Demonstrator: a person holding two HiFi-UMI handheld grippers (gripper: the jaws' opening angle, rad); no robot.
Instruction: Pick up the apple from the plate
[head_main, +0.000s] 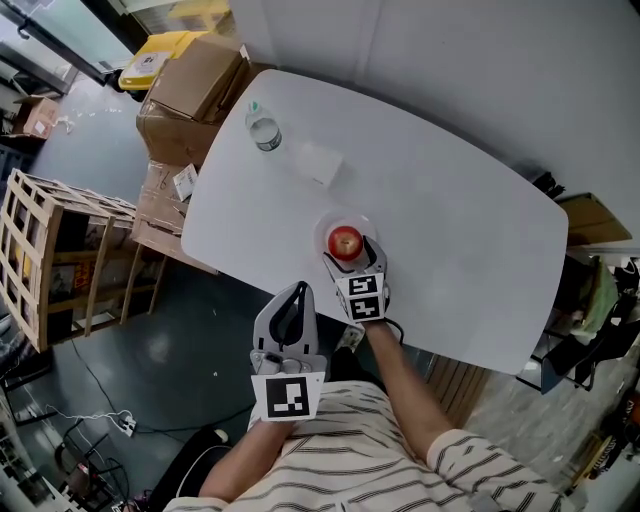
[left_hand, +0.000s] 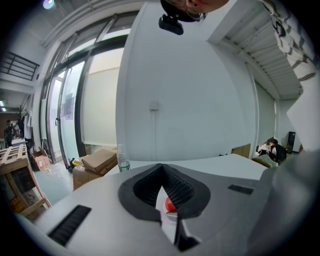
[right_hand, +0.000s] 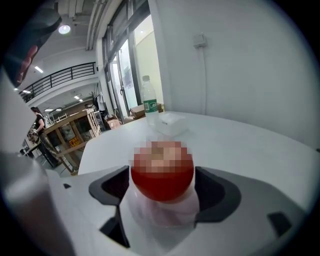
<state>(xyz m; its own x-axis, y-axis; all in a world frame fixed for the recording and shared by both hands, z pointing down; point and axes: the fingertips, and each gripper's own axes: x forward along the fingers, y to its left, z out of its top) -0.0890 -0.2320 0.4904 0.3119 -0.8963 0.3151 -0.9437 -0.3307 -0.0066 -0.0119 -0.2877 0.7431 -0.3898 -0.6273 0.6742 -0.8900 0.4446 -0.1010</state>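
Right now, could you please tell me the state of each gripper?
Left gripper: shut, empty.
Right gripper: open, jaws either side of the apple on the plate.

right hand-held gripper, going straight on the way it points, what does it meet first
The apple, sitting on the plate between the right hand-held gripper's open jaws, would be met first.

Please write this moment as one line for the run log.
right gripper: jaws flank apple, grip unclear | apple: on plate | left gripper: shut, empty
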